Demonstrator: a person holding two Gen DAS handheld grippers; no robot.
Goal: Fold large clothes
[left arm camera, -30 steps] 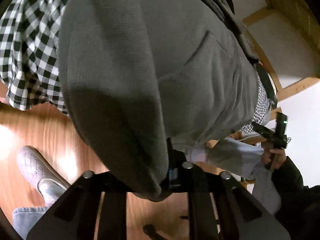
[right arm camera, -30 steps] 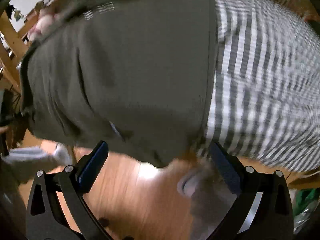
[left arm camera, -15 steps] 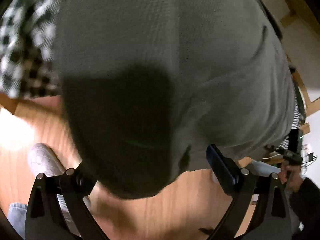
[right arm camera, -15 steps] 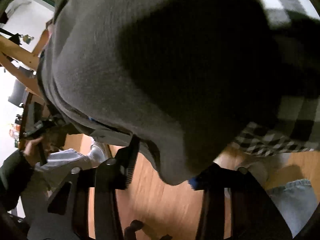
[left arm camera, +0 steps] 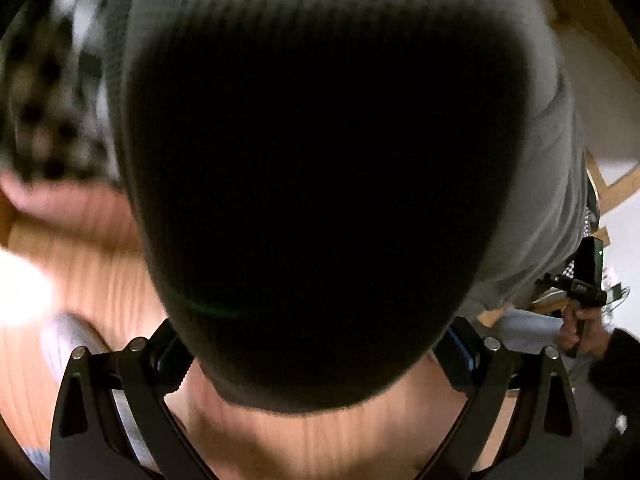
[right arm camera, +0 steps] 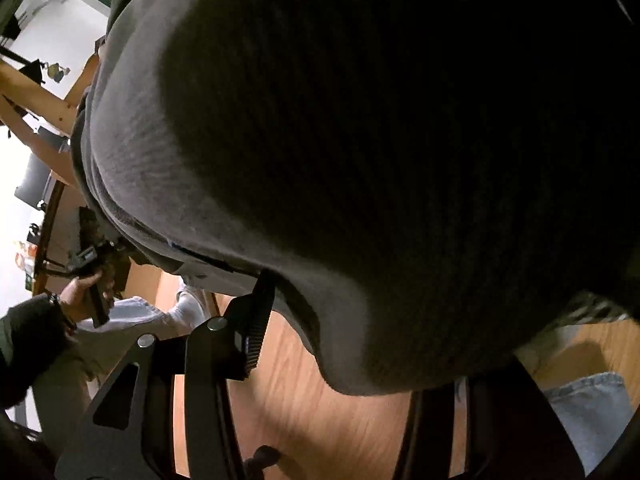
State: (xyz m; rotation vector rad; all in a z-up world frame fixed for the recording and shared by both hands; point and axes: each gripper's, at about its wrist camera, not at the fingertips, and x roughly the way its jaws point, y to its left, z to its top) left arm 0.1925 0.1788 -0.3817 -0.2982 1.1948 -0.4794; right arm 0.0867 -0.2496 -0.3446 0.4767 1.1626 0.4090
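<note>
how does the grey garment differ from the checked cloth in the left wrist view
The grey garment is plain with a fine knit texture, while the checked cloth has black and white squares. The grey garment fills most of the view, with its middle in deep shadow. The checked cloth shows only at the left edge and is blurred. Both are fabric, and they lie next to each other.

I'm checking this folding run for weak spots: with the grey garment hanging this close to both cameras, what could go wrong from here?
1. The grey knit garment bulges between the left gripper's wide-open jaws, unpinched, so that side could slide off.
2. The right gripper's jaws are opening with a garment fold between them; the hold may be lost.
3. Dark cloth fills both views, hiding the black-and-white checked fabric underneath, so the fold may land crooked.
</note>
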